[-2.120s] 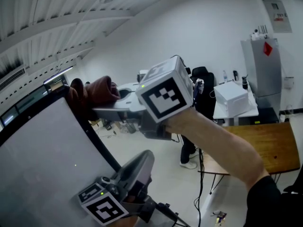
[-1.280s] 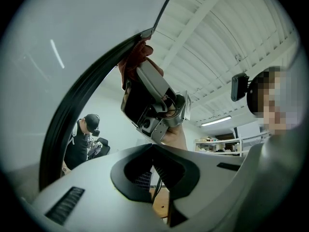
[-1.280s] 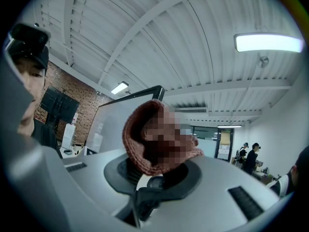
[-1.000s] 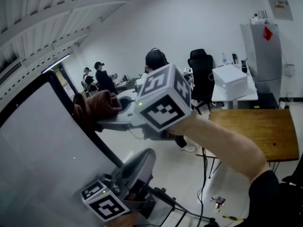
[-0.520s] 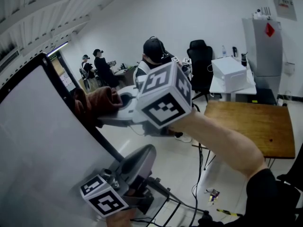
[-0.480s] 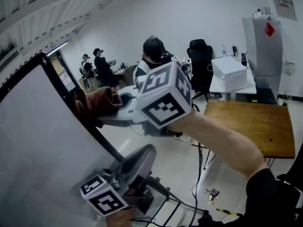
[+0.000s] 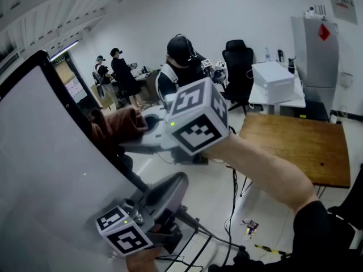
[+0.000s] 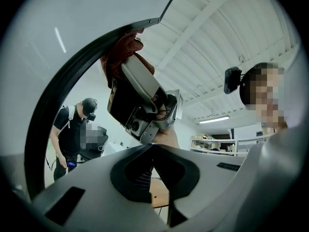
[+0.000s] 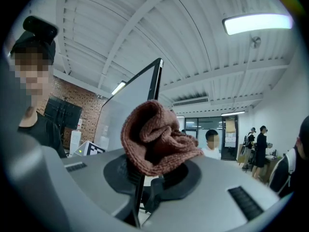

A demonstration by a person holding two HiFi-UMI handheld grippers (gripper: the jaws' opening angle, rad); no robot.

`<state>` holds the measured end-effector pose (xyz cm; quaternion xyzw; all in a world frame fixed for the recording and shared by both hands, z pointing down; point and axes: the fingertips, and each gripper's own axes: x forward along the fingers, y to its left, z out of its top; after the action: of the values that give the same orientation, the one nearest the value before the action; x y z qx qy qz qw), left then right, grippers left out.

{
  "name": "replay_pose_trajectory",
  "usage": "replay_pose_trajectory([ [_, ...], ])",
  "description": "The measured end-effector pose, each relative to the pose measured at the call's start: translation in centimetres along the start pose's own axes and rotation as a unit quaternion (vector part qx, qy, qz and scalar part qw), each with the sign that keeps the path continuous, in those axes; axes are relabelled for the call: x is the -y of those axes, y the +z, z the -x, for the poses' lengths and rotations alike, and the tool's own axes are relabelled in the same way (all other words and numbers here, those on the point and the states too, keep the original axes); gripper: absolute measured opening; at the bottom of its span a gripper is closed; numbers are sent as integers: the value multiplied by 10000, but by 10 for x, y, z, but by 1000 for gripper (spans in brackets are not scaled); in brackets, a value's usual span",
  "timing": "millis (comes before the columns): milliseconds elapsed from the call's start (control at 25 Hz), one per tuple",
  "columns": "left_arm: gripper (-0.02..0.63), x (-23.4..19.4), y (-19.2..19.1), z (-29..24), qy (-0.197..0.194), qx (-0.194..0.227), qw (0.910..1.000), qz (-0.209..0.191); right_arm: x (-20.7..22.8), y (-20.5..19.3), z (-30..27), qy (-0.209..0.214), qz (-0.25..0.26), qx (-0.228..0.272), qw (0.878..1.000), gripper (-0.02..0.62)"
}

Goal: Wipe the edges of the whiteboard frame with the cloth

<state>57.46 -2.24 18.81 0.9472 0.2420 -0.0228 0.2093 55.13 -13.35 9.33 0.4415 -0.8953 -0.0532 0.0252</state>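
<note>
Two sets of fingers, both closed: my right gripper [image 9: 155, 175] clenches the bunched brown cloth [image 9: 159, 137] against the black whiteboard frame [image 7: 65, 85], partway down its side edge. My left gripper [image 7: 173, 185] is clenched on nothing, lower beside the board. Wiping looks under way; next the cloth should slide along the edge, pressed firmly.

Pale floor [image 7: 210, 194] down there, with the wooden worktop [image 7: 295, 146] standing on it. Just behind that wooden worktop, a white worktop [image 7: 300, 98] carries a white box [image 7: 272, 79]. Below its near-left corner, a cable [image 7: 233, 191] and small bits [image 7: 248, 226] lie on the floor.
</note>
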Motion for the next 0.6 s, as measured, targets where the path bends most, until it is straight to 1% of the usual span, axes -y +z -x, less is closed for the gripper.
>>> replay_pose_trajectory([
  [200, -5, -6, -4, -1, 7, -40, 9999, 96, 2, -9, -2, 133, -174, 65, 9997, 78],
  [600, -5, -8, -7, -2, 33, -132, 9996, 229, 3, -20, -3, 204, -393, 79, 9990, 78],
])
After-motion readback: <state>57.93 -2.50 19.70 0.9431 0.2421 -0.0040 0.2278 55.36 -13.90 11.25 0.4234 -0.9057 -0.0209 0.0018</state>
